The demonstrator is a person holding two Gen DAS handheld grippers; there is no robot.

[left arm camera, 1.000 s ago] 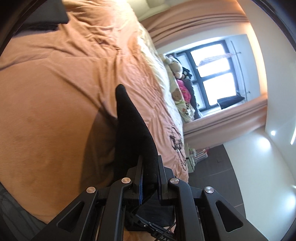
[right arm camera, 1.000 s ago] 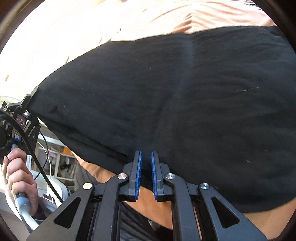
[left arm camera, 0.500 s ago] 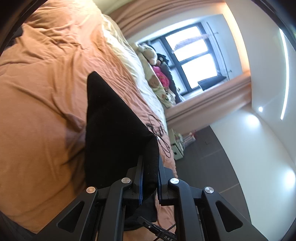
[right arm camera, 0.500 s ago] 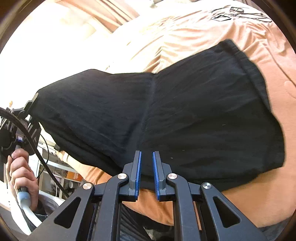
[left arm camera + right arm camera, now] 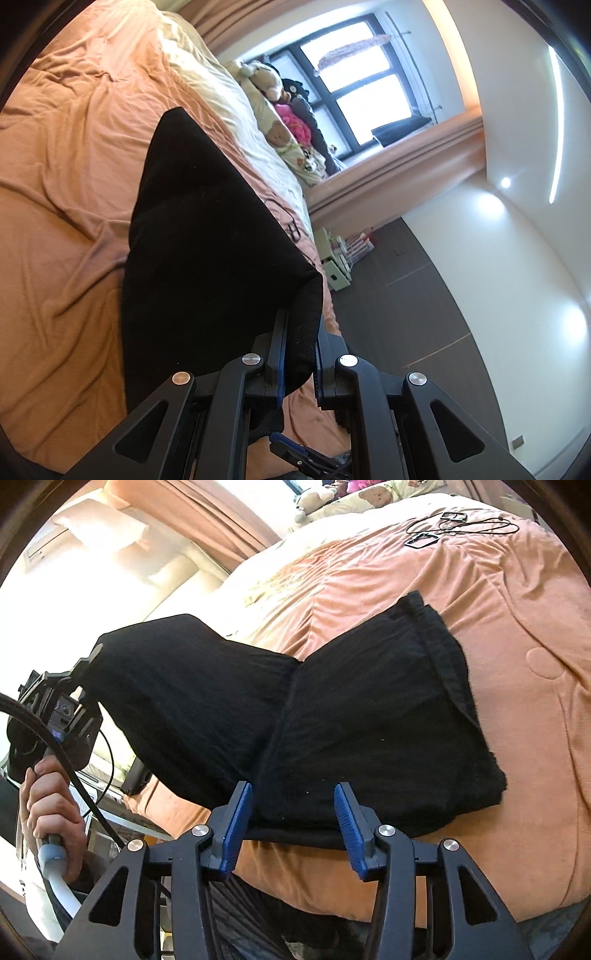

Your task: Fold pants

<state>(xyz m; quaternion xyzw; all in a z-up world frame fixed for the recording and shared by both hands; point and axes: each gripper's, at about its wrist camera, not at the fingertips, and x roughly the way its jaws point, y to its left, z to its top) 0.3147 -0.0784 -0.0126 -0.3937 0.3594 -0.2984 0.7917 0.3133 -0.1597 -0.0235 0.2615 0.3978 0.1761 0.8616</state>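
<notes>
Change: right gripper (image 5: 293, 821) has spread its jaws since half a second ago, letting go of the pants (image 5: 369, 716); the lifted end now hangs higher off the bed.
Left gripper (image 5: 299, 354): clenched on a black hem corner, holding that end up.
Right gripper: released, blue pads either side of the near fold edge, not pinching it.
Pants: black, half flat on the bedspread (image 5: 517, 635), half raised toward the left gripper.
Surface: peach bedspread, rumpled; black cables (image 5: 454, 524) near its far edge.
Room: window (image 5: 362, 85), soft toys (image 5: 266, 77) at the bed's head, peach curtain (image 5: 399, 162), dark floor (image 5: 402, 295), white walls.
</notes>
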